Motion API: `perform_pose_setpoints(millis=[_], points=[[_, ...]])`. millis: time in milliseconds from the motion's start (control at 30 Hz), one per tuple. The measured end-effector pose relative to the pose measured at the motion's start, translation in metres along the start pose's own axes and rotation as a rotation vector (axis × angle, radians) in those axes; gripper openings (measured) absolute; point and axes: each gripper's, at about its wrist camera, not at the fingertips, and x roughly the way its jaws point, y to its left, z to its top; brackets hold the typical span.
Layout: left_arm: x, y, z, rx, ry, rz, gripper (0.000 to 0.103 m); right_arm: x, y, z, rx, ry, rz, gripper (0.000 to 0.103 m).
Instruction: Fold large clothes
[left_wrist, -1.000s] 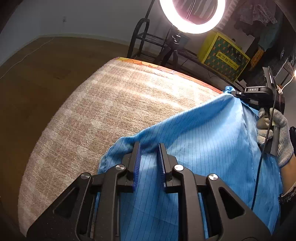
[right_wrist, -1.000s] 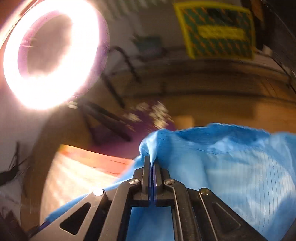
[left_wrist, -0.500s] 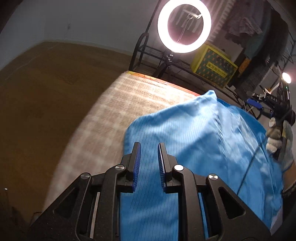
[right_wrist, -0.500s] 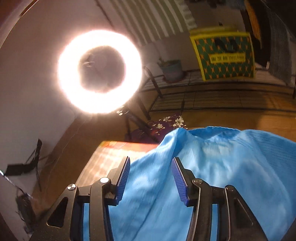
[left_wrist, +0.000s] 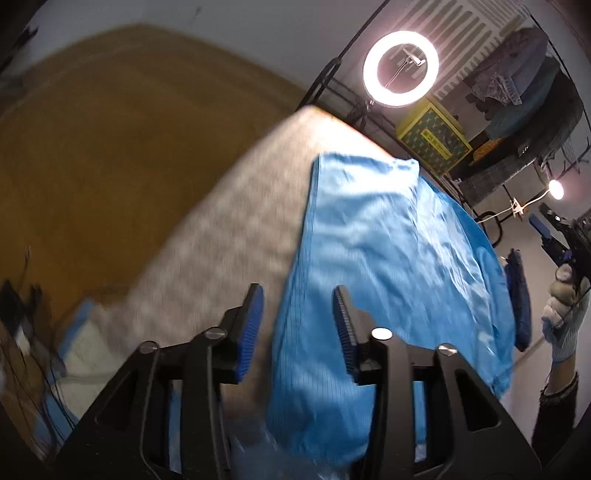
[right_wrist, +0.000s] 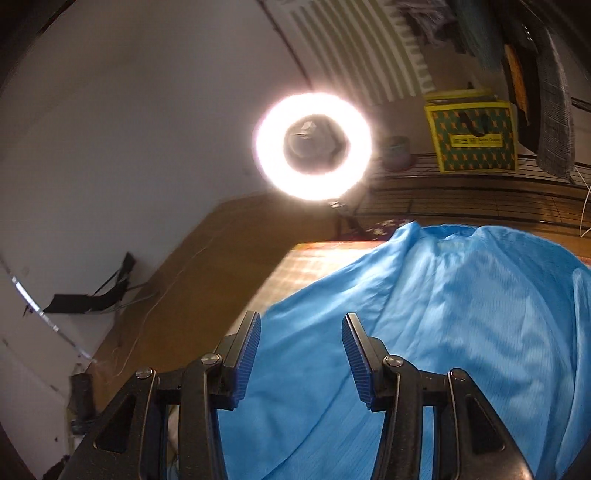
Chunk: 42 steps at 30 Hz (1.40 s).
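Observation:
A large light-blue pinstriped garment (left_wrist: 388, 251) lies spread and rumpled over the table with the beige plaid cover (left_wrist: 236, 229). My left gripper (left_wrist: 297, 291) hovers above the garment's near left edge. Its jaws are opening and nothing is pinched between the blue pads. In the right wrist view the same garment (right_wrist: 461, 314) fills the lower right, over the table (right_wrist: 295, 266). My right gripper (right_wrist: 301, 317) stands open above it, holding nothing. A gloved hand (left_wrist: 565, 314) holds the right gripper (left_wrist: 554, 236) at the right edge of the left wrist view.
A lit ring light (left_wrist: 400, 70) (right_wrist: 312, 147) stands beyond the table's far end. Beside it a yellow-green box (left_wrist: 432, 138) (right_wrist: 472, 136) sits on a wire rack. A dark blue item (left_wrist: 517, 295) lies past the garment's right side. Wooden floor surrounds the table.
Both grippers let go of the garment and pulled back and upward: the right opened first, then the left widened. The lifted blue cloth has dropped onto the table.

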Motion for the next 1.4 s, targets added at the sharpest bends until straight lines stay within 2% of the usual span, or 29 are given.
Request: perform_pose_setpoints(millis=[133, 267, 333, 433, 567, 667, 733, 833, 967, 1033, 1133, 1200, 1233, 1300, 1400], points=[[0.002, 0.009, -0.036, -0.045, 0.037, -0.027, 0.046, -0.02, 0.038, -0.037, -0.018, 0.039, 0.048, 0.049], [0.019, 0.023, -0.06, -0.112, 0.09, -0.032, 0.047, -0.015, 0.07, -0.089, -0.036, 0.108, 0.066, 0.047], [0.027, 0.029, -0.065, -0.132, 0.092, -0.013, 0.047, -0.004, 0.084, -0.118, -0.05, 0.157, 0.07, 0.041], [0.039, 0.035, -0.068, -0.168, 0.099, -0.01, 0.047, 0.021, 0.095, -0.16, -0.044, 0.244, 0.095, 0.039], [0.052, 0.038, -0.068, -0.196, 0.112, -0.028, 0.047, 0.069, 0.107, -0.214, -0.11, 0.395, 0.053, 0.035], [0.065, 0.036, -0.069, -0.193, 0.13, -0.033, 0.047, 0.09, 0.114, -0.238, -0.183, 0.443, 0.029, 0.035], [0.073, 0.036, -0.07, -0.196, 0.148, -0.035, 0.047, 0.103, 0.119, -0.249, -0.202, 0.476, 0.044, 0.035], [0.075, 0.037, -0.074, -0.208, 0.118, -0.052, 0.047, 0.117, 0.125, -0.261, -0.206, 0.512, 0.067, 0.035], [0.076, 0.042, -0.077, -0.265, 0.112, -0.12, 0.048, 0.134, 0.127, -0.282, -0.229, 0.576, 0.04, 0.035], [0.076, 0.043, -0.077, -0.284, 0.11, -0.144, 0.047, 0.135, 0.127, -0.286, -0.245, 0.569, 0.035, 0.034], [0.082, 0.038, -0.077, -0.289, 0.144, -0.18, 0.024, 0.134, 0.122, -0.285, -0.215, 0.568, 0.05, 0.033], [0.084, 0.027, -0.077, -0.236, 0.144, -0.134, 0.018, 0.133, 0.119, -0.284, -0.185, 0.567, 0.064, 0.033], [0.083, 0.022, -0.077, -0.209, 0.138, -0.128, 0.011, 0.133, 0.118, -0.283, -0.174, 0.569, 0.071, 0.032], [0.08, 0.013, -0.077, -0.172, 0.122, -0.109, 0.008, 0.131, 0.114, -0.281, -0.153, 0.57, 0.082, 0.032], [0.072, 0.004, -0.077, -0.156, 0.093, -0.123, 0.005, 0.132, 0.104, -0.278, -0.102, 0.57, 0.109, 0.032]])
